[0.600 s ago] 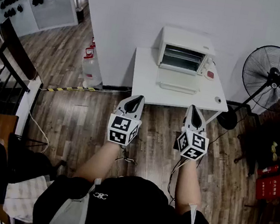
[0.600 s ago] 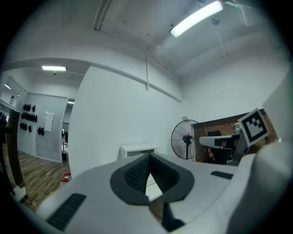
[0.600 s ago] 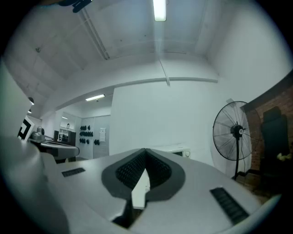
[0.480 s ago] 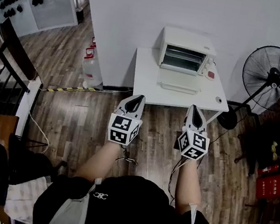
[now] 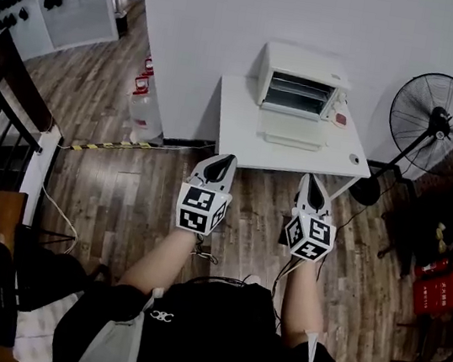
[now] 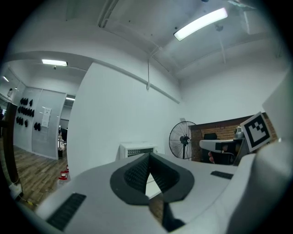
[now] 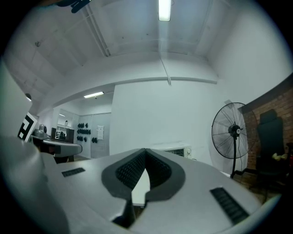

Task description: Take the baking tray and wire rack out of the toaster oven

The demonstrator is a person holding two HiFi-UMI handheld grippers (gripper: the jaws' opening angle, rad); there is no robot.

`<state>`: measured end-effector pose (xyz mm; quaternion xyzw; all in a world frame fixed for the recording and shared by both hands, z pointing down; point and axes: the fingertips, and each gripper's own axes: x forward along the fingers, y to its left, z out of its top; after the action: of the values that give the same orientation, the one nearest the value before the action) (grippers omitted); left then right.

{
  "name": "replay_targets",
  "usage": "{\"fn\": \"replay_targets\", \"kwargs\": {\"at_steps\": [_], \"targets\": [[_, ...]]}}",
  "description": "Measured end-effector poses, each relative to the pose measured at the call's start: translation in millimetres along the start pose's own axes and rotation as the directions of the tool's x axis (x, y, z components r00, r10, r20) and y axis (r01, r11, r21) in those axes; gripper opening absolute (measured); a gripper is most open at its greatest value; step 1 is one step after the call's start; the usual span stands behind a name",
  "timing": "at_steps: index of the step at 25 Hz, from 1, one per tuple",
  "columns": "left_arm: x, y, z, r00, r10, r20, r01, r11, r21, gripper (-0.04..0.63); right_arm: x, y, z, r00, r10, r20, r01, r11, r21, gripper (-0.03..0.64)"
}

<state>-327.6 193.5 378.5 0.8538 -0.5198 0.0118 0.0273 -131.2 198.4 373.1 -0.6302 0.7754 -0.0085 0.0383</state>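
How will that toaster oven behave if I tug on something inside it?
Probably slides: the toaster oven looks small and stands free on the smooth white table. Its door seems folded down, so pressing on that might tip it forward.

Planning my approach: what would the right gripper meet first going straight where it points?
The right gripper points at the white table; clearing its edge, likely the toaster oven next. Depth is unclear.
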Motion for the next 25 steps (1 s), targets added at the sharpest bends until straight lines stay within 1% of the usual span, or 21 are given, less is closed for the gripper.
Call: {"fn": "replay_targets", "kwargs": {"at_steps": [5,12,17,25], "targets": [[9.3,2.3,-5.4,1.0,-0.016,-0.005,0.015,1.0,-0.019,0.014,5.2,-7.4,-1.6,1.0,-0.022,0.007,0.022,1.0,-0.004,0.002],[43.0,6.4,-6.0,1.0,-0.016,0.002,0.016,1.0,-0.002,0.014,33.1,-32.0,-7.2,0.999,-0.034,0.026,0.033,0.999,0.008,0.002],[95.6,13.4,-2.9,1.0,0.002,0.008,-0.002,1.0,0.005,0.014,81.7,-63.8,-12.4,0.999,-0.02,0.026,0.019,1.0,0.015,0.002],[192.5,18.7,-4.2,0.999,0.025,-0.031,-0.025,1.0,-0.009,0.014,164.9,-121.5,-19.3,1.0,0.002,0.002,-0.002,0.999,0.034,0.002]]}}
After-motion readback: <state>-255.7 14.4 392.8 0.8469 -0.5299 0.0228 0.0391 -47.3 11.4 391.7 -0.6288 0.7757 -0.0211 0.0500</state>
